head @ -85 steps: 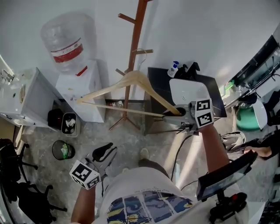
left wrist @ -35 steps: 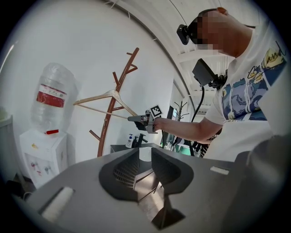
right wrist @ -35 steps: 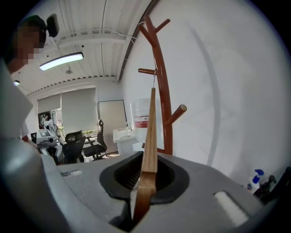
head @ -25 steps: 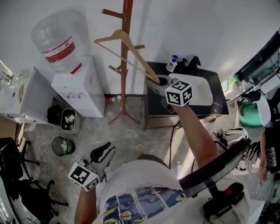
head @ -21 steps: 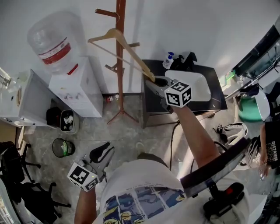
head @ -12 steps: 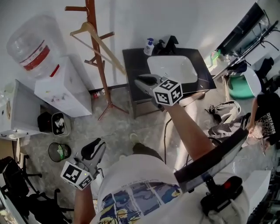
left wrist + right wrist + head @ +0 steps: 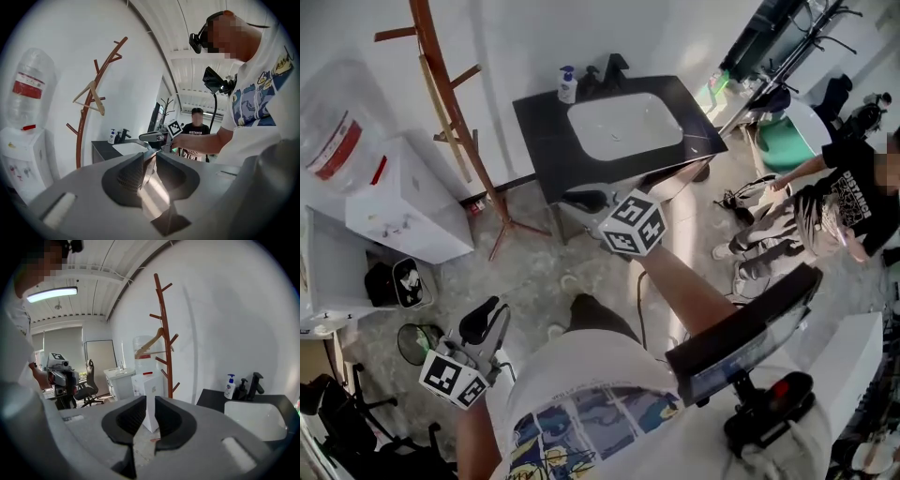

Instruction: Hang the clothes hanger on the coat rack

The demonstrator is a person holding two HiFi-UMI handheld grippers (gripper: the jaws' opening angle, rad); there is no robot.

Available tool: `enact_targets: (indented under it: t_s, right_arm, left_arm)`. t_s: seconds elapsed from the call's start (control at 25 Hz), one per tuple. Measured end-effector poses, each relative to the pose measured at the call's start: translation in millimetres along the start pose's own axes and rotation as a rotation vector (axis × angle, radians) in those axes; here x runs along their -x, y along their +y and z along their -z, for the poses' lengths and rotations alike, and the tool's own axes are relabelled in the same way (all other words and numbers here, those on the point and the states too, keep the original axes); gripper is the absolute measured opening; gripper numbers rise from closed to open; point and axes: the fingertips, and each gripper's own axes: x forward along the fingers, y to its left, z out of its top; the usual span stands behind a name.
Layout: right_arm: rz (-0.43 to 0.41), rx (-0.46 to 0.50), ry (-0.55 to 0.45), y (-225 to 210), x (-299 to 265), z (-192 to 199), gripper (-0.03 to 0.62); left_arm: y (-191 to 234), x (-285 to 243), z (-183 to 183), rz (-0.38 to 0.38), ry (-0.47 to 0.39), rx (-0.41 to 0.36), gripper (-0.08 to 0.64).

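Note:
The light wooden hanger (image 7: 91,96) hangs from an upper peg of the brown coat rack (image 7: 84,136), also in the right gripper view as the hanger (image 7: 152,344) on the coat rack (image 7: 165,333). In the head view the coat rack (image 7: 431,47) stands at the upper left. My right gripper (image 7: 572,199) floats in front of the washstand, well away from the rack. Its jaws are narrowly parted and hold nothing (image 7: 150,401). My left gripper (image 7: 487,311) stays low beside my body, jaws slightly apart and empty (image 7: 149,157).
A black washstand with a white basin (image 7: 623,122) and a soap bottle (image 7: 568,84) stands right of the rack. A white water dispenser (image 7: 394,197) and bins (image 7: 408,281) are on the left. A person (image 7: 844,197) sits at the right. A screen on a stand (image 7: 741,328) is near my right arm.
The right gripper carried the hanger up to the rack, let go of it there, then drew back down and to the right with nothing in it. The left gripper shifted only slightly.

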Motion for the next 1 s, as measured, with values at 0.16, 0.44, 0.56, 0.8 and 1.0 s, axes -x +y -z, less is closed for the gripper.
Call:
enact_targets:
  t_s: [0.16, 0.44, 0.56, 0.8, 1.0]
  right_arm:
    - [-0.003, 0.009, -0.001, 28.5, 17.0, 9.0, 0.055]
    - [-0.027, 0.042, -0.025, 73.1, 37.2, 4.1, 0.055]
    - [-0.034, 0.063, -0.03, 87.7, 43.3, 3.6, 0.055]
    - [-0.036, 0.099, -0.031, 105.9, 55.7, 2.8, 0.055]
    - [-0.037, 0.119, -0.028, 115.6, 60.4, 2.1, 0.053]
  left_arm:
    - [-9.0, -2.6, 4.7, 0.029, 0.012, -0.006, 0.089]
    - [-22.3, -3.7, 9.3, 0.063, 0.022, -0.011, 0.089]
    - [-26.2, -3.9, 11.2, 0.071, 0.025, -0.014, 0.089]
    - [-32.1, -6.8, 11.8, 0.089, 0.027, -0.022, 0.089]
    - [-35.1, -8.6, 11.5, 0.101, 0.029, -0.024, 0.089]
